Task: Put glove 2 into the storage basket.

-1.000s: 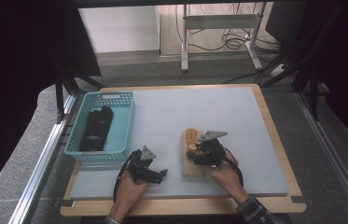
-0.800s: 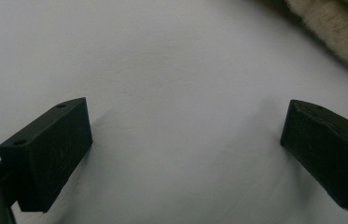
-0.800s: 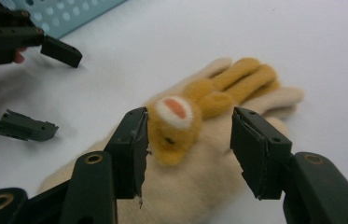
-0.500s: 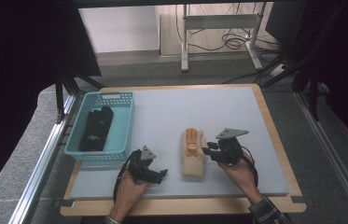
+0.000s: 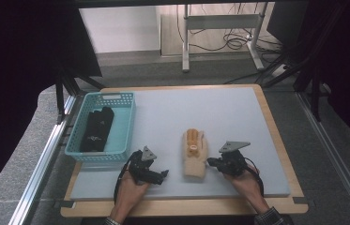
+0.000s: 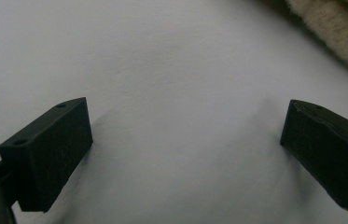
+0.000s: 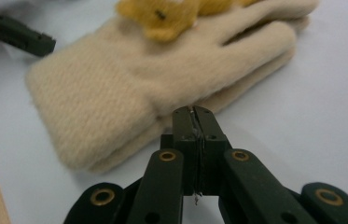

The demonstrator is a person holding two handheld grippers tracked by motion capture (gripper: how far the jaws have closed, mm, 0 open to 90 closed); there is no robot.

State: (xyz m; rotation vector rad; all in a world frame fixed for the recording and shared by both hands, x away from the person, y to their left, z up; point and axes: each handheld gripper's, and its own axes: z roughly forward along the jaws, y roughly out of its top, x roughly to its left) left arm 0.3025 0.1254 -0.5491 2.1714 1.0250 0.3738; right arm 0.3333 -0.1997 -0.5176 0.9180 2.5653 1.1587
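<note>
A beige knitted glove with a yellow patch lies flat on the grey mat, fingers pointing away from me. My right gripper sits just right of the glove's cuff. In the right gripper view its jaws have just been closing and now meet, shut, with nothing between them, their tips beside the edge of the glove. My left gripper rests on the mat left of the cuff. It is wide open over bare mat, the glove's edge at the upper right.
A light blue basket at the mat's left holds black gloves. The mat lies on a wooden board with a metal rail along the left. A desk frame and cables stand beyond the table.
My right gripper has drawn off the beige glove to the right and slightly toward me, and its jaws have closed. The glove stays on the mat. The left gripper has kept still.
</note>
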